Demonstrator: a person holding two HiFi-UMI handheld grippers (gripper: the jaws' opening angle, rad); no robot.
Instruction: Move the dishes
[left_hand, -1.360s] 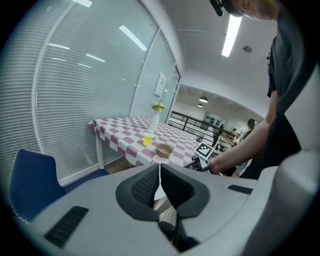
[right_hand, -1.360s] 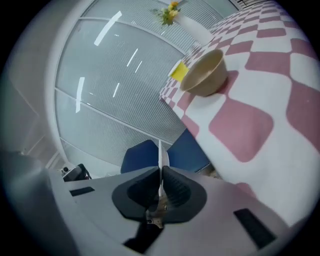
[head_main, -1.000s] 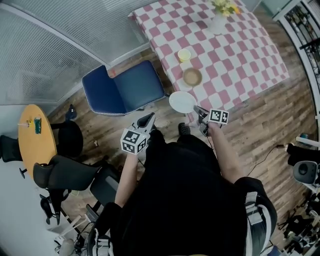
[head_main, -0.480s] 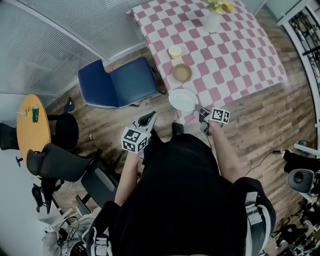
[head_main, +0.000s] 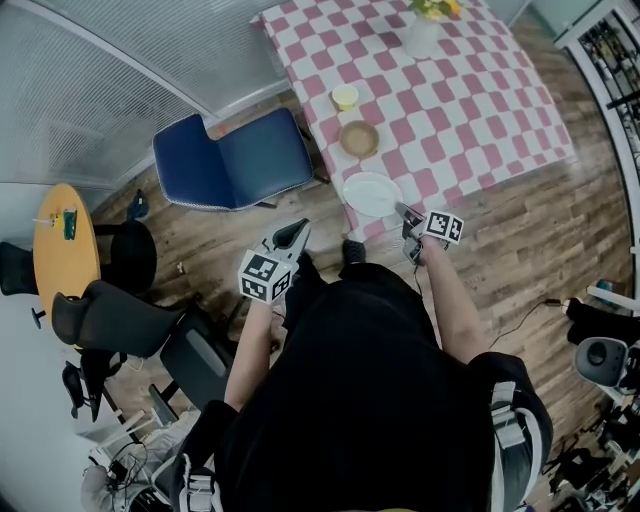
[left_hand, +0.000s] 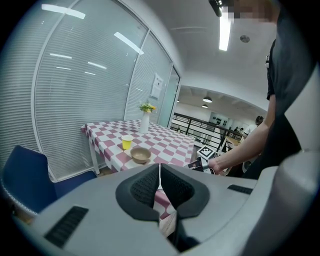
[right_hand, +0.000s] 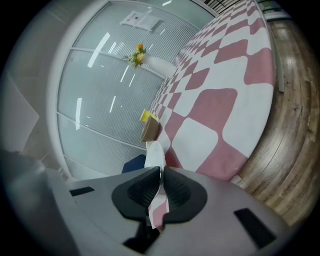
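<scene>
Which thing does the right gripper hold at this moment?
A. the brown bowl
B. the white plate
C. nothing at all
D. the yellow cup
B: the right gripper has its fingers closed on the rim of the white plate, while the yellow cup and the brown bowl stand free on the checked table.

On the table (head_main: 470, 90), cup (head_main: 345, 96), bowl (head_main: 359, 139) and plate (head_main: 371, 193) line the left edge, far to near; the vase (head_main: 421, 35) stands farther back. A chair (head_main: 235, 160) sits left of the table.
</scene>
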